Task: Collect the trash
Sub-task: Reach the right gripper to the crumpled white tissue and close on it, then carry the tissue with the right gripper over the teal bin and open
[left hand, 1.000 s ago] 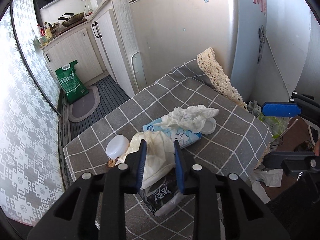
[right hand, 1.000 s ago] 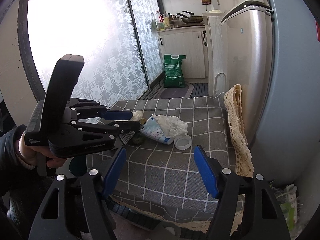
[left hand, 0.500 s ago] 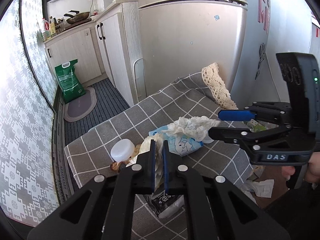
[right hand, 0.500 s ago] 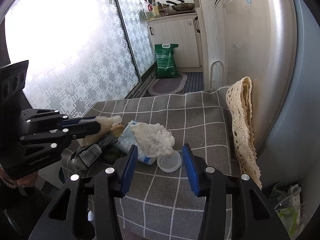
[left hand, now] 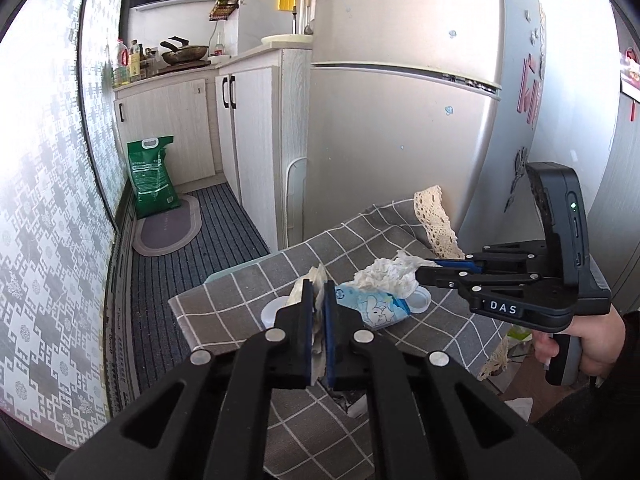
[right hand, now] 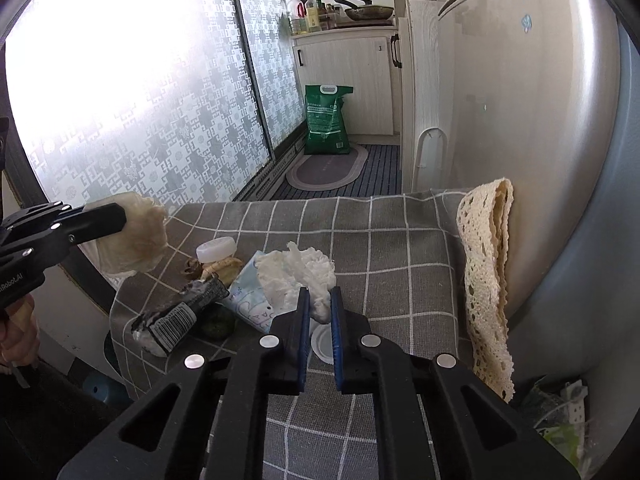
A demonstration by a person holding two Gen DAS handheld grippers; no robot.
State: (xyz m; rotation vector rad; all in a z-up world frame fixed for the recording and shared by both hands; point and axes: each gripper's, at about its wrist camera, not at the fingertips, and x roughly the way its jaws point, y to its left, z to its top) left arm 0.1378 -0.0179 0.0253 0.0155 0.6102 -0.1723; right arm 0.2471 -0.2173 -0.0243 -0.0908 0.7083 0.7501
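Observation:
My left gripper (left hand: 317,286) is shut on a crumpled cream paper (left hand: 318,280). In the right wrist view that cream paper (right hand: 134,236) hangs from the left gripper (right hand: 122,216) above the table's left edge. My right gripper (right hand: 319,294) is shut on a white crumpled tissue (right hand: 308,268) that lies on a blue tissue pack (right hand: 250,298). From the left wrist view the right gripper (left hand: 420,270) pinches the tissue (left hand: 384,276) from the right, held by a hand. A black barcode wrapper (right hand: 180,316), a white cap (right hand: 216,249) and a white lid (right hand: 322,346) lie on the grey checked cloth (right hand: 400,248).
A silver fridge (left hand: 400,140) stands right behind the table, with a cream lace edge (right hand: 488,260) bunched against it. Brown scraps (right hand: 218,268) lie beside the cap. On the floor beyond are a green bag (right hand: 326,120), an oval mat (right hand: 326,168) and white cabinets (left hand: 248,152).
The left jaws closed on the cream paper and lifted it off the table. The right gripper moved in over the white tissue and its jaws closed on it.

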